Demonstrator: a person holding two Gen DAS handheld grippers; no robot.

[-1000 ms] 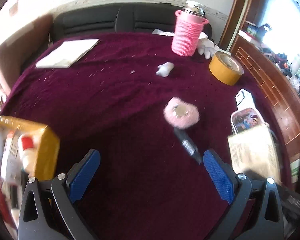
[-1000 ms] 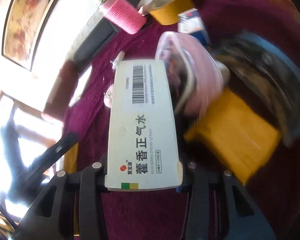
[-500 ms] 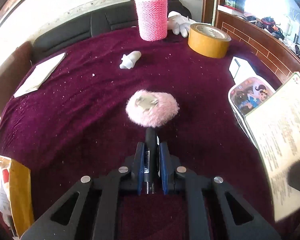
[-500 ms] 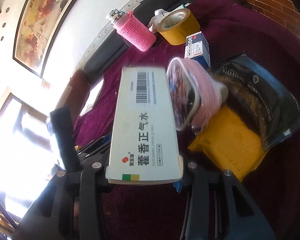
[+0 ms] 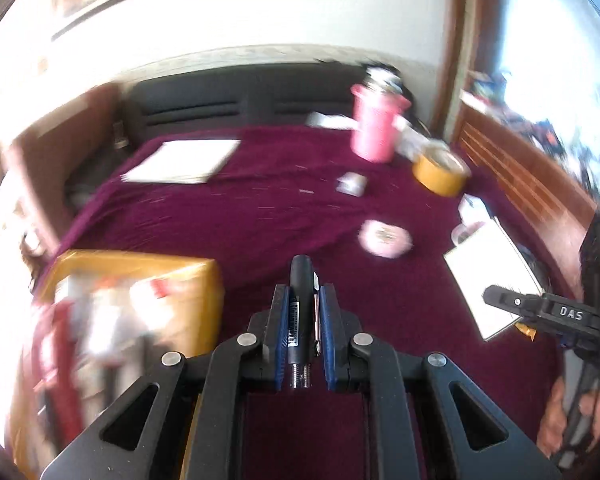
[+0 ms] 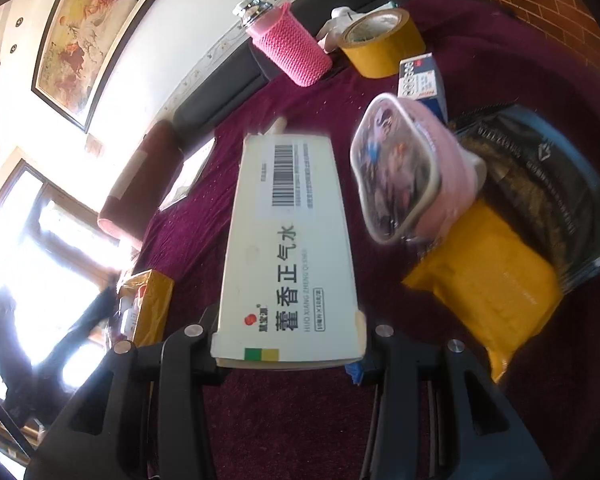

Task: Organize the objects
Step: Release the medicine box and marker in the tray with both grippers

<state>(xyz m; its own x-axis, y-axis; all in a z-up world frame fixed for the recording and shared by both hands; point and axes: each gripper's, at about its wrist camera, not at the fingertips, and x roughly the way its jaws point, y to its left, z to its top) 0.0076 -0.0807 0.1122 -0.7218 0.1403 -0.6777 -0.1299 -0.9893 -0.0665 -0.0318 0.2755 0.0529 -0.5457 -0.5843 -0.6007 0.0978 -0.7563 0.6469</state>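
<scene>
Your left tongs (image 5: 302, 312) are closed on a black pen (image 5: 300, 304), blue pads pinching it from both sides, tip pointing fwd, pen held above the maroon-covered desk (image 5: 228, 216). To the left, just below and beside the tongs, sits a yellow box (image 5: 188, 304) w/ blurred items inside. Ahead-right on the cloth: pink fluffy puff (image 5: 385, 238), small white wad (image 5: 352, 183), yellow tape roll (image 5: 441, 170), pink knit-sleeved bottle (image 5: 376, 128). White paper (image 5: 182, 160) lies far left.

Your right tongs (image 6: 290, 344) are clamped on a white medicine box (image 6: 292, 240) w/ barcode and Chinese print, held by its near end, long axis pointing away, lifted off the desk. Right of it: pink pouch w/ cartoon lid (image 6: 404, 176), tilted, resting against a yellow padded mailer (image 6: 488, 284) and a dark plastic bag (image 6: 540, 184). Behind: blue-white small carton (image 6: 420, 78), tape roll, pink bottle. Left wrist view is motion-blurred, so box contents can't be made out.
</scene>
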